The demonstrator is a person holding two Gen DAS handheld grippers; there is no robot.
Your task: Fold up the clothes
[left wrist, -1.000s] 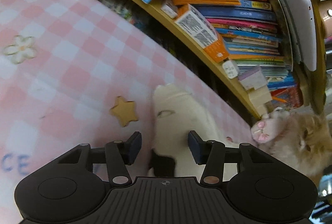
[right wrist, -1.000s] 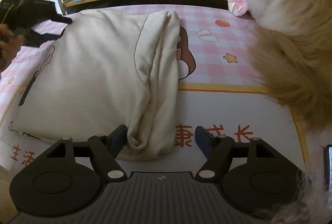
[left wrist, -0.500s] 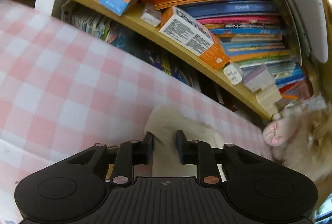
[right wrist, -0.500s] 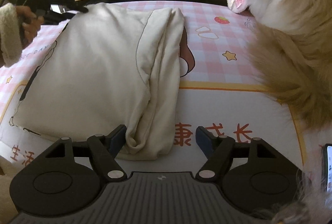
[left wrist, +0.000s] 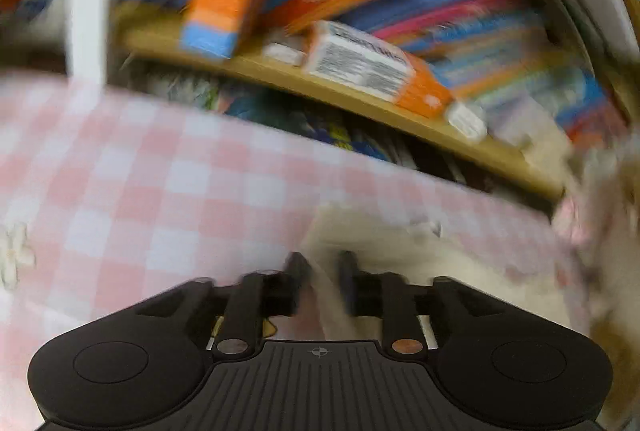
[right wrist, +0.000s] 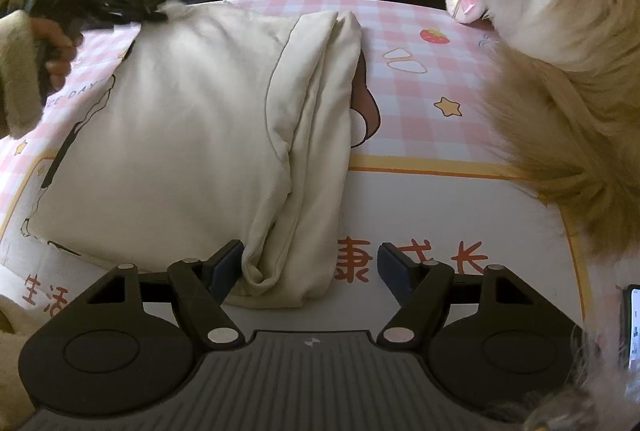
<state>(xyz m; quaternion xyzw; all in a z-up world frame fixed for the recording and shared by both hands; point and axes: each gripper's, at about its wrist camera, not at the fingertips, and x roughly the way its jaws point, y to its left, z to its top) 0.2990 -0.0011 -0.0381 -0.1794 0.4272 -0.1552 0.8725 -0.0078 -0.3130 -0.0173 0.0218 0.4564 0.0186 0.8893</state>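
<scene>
- Cream garment (right wrist: 192, 135), partly folded with a bunched sleeve along its right side, lies on the pink checked desk (right wrist: 420, 31).
- Left claw (left wrist: 322, 277) pinches its far corner.
- Right claw (right wrist: 310, 267) gapes wide, holding nothing, at its near edge.
- Fluffy cat (right wrist: 560, 31) sits at the desk's right edge.

My right gripper (right wrist: 310, 267), fingers spread wide, hovers at the near hem of a folded cream sweatshirt (right wrist: 192, 135) on the pink checked sheet (right wrist: 420, 79). My left gripper (right wrist: 160, 16) pinches its far corner. A fluffy cat (right wrist: 568, 31) sits at right.
</scene>
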